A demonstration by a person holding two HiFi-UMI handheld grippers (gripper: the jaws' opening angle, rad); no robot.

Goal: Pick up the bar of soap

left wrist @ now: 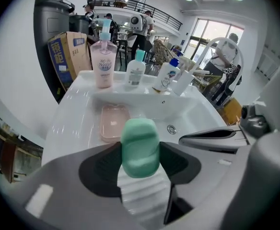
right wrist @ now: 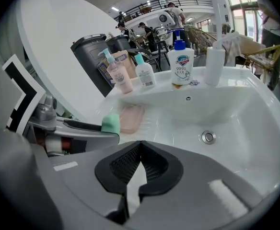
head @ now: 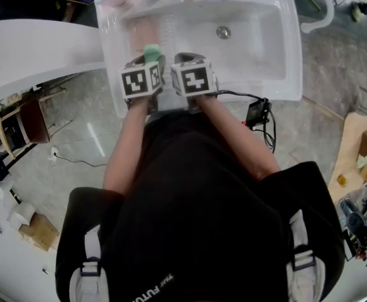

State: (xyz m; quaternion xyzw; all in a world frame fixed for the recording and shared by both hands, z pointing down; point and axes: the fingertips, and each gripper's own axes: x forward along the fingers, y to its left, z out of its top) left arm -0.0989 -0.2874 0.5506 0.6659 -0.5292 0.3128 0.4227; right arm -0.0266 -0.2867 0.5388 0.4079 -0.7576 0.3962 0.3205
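A green bar of soap [left wrist: 140, 147] stands upright between the jaws of my left gripper [left wrist: 140, 164], which is shut on it above the near part of the white sink [left wrist: 77, 114]. From the head view the soap [head: 152, 53] pokes out beyond the left gripper [head: 147, 67]. The right gripper view catches the same soap [right wrist: 110, 123] at its left. The pink soap dish [left wrist: 114, 122] lies on the sink's left ledge, with nothing in it. My right gripper [right wrist: 139, 164] is shut on nothing, close beside the left one [head: 190, 65].
Along the sink's back ledge stand a pink pump bottle [left wrist: 104, 61], a teal-capped bottle [left wrist: 136, 70] and a blue-capped soap bottle [right wrist: 182, 63]. The drain [right wrist: 207, 137] sits in the basin [head: 246, 36]. A cable [head: 266, 121] hangs off the sink's front edge.
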